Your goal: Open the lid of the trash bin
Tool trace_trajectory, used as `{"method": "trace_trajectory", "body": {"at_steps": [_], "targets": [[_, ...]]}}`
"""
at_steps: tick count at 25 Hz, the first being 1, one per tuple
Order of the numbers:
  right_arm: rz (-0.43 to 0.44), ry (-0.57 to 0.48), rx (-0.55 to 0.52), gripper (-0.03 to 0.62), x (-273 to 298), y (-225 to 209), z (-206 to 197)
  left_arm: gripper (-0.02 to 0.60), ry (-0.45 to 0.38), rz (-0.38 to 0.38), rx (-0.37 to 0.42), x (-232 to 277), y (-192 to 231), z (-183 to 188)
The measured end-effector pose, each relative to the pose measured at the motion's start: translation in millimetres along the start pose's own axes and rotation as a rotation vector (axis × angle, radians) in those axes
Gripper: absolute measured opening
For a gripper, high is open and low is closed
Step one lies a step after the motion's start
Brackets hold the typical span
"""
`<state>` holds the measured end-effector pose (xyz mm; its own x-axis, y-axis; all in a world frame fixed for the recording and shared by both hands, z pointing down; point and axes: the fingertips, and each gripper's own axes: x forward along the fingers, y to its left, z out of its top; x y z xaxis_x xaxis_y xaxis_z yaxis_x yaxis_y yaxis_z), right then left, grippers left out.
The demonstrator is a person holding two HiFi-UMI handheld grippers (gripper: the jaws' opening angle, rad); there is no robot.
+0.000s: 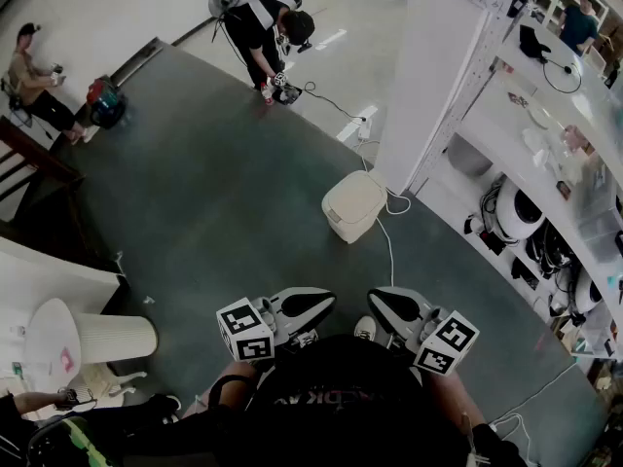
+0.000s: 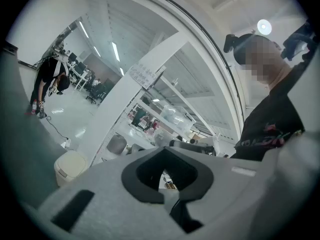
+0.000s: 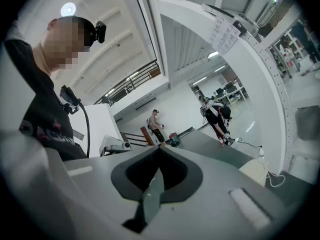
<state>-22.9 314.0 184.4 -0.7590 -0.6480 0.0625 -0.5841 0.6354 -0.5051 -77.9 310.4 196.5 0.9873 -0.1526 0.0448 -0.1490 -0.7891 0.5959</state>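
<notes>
Head view, the trash bin (image 1: 353,205) sits lid down on the dark floor (image 1: 214,193) beside the white pillar (image 1: 438,76), well ahead of the left gripper (image 1: 316,305) and right gripper (image 1: 384,305); left gripper view, jaws pressed together, empty; right gripper view, jaws likewise closed on nothing.

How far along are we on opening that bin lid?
Done: nothing yet. The cream rectangular plastic trash bin stands on the dark grey floor with its lid flat and closed. In hand: only the approach. The left gripper and right gripper are empty, jaws together, far short of the bin. Left: reach it and lift the lid.
</notes>
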Motion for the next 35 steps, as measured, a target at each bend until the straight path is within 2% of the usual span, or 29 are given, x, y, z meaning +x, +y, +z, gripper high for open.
{"method": "trace_trajectory", "body": {"at_steps": [10,16,22,35], "targets": [[-0.006,-0.001,-0.009,0.005,-10.8,-1.3,0.5,0.000,-0.005,0.000,0.008,8.3,-7.1,-1.1],[0.027,-0.016,-0.024,0.006,-15.1,5.8,2.1,0.000,-0.012,0.012,0.014,8.0,-10.6,-2.5],[0.026,-0.007,-0.027,0.006,-18.6,-1.3,0.4,0.000,0.006,0.041,0.058,11.7,-8.1,-3.6],[0.010,-0.007,-0.008,0.006,-43.1,-26.1,1.5,0.000,0.019,0.042,0.032,44.3,-13.5,-16.1]]}}
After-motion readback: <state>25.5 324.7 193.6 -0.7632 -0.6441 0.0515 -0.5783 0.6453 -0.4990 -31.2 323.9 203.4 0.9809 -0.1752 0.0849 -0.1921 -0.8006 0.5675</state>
